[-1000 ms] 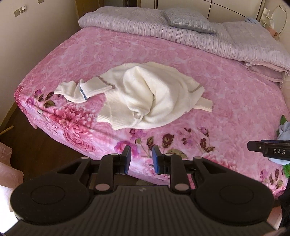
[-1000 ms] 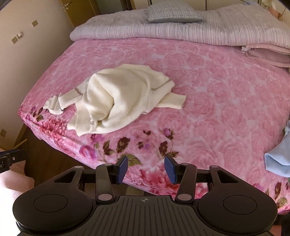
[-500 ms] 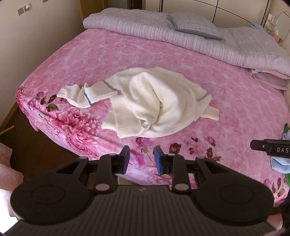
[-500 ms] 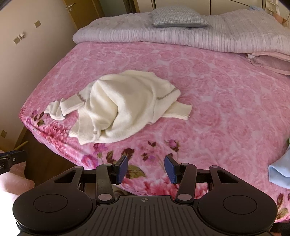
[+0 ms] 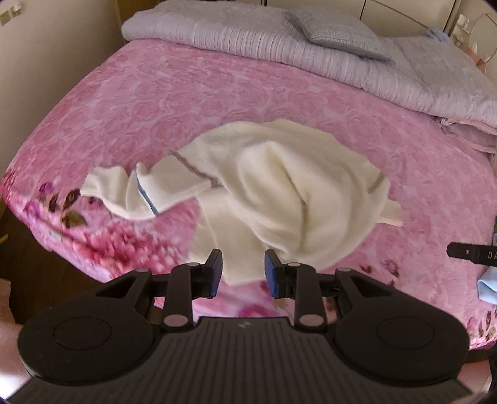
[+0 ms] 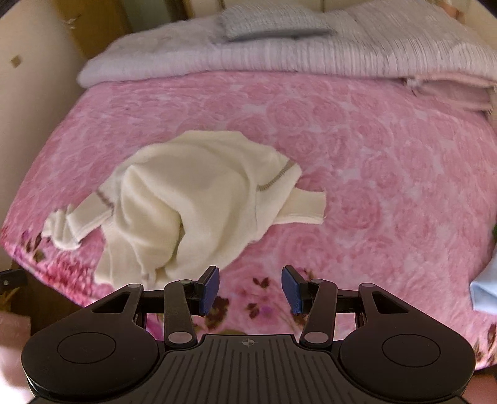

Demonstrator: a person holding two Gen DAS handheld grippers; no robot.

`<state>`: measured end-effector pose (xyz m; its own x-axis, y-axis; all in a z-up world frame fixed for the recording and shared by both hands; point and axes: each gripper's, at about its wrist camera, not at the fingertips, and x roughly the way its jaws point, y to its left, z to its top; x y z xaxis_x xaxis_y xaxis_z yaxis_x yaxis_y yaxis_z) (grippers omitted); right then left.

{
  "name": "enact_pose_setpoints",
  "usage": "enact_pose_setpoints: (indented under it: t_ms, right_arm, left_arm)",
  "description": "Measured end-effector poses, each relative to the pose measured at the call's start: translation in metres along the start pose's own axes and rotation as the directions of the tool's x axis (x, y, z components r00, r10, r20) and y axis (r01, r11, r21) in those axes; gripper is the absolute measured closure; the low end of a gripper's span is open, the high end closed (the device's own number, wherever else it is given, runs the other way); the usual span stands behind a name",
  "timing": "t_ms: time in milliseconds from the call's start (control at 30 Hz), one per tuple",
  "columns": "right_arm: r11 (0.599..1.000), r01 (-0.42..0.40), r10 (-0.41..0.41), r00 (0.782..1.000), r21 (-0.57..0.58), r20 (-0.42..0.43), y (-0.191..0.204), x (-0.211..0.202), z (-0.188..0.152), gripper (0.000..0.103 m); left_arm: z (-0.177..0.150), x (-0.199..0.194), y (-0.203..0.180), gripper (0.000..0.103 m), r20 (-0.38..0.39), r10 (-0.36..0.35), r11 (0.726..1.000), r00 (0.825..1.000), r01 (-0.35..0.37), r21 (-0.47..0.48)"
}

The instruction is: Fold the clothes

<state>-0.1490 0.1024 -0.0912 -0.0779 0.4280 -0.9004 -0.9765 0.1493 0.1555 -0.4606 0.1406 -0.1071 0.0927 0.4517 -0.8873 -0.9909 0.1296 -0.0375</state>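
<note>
A crumpled cream sweater [image 6: 198,199] lies on the pink rose-patterned blanket [image 6: 372,174] that covers the bed, nearer the left side, with one sleeve [image 6: 74,227] trailing to the left toward the bed's edge and a short cuff [image 6: 306,208] sticking out on the right. The right tongs [image 6: 250,289] hang above the near floral border of the blanket with their blue pads [image 6: 209,290] spread wide and nothing between them, the left pad just beside the sweater's lower hem. At the far end lie a lavender quilt [image 6: 310,56] with a grey pillow [image 6: 270,23] on top, and a pale blue cloth [image 6: 484,289] shows at the right edge.
</note>
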Motion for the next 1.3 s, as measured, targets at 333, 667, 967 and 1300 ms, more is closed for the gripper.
enact_pose_setpoints:
  t_ms: [333,667,967,1300]
  right_arm:
    - [0.998,0.045,-0.044,0.999,0.052,-0.027,0.095,0.056,0.049,0.054]
    - [0.935,0.077,-0.088,0.996,-0.347,-0.017,0.203,0.154,0.053,0.045]
    - [0.481,0.057,0.011,0.997,-0.875,0.072,0.31,0.248,-0.028,0.033]
    - [0.107,0.285,0.159,0.941,-0.952,0.3,0.35,0.339,-0.091,0.073]
  left_arm:
    - [0.085,0.061,0.127,0.078,-0.101,0.003,1.0,0.995,-0.001,0.028]
    - [0.089,0.139,0.23,0.078,-0.237,-0.01,0.999,0.971,-0.002,-0.052]
    - [0.079,0.189,0.296,0.078,-0.237,-0.042,0.977,0.971,-0.01,-0.211]
    - [0.083,0.213,0.326,0.078,-0.201,-0.023,0.949,0.979,-0.041,-0.312]
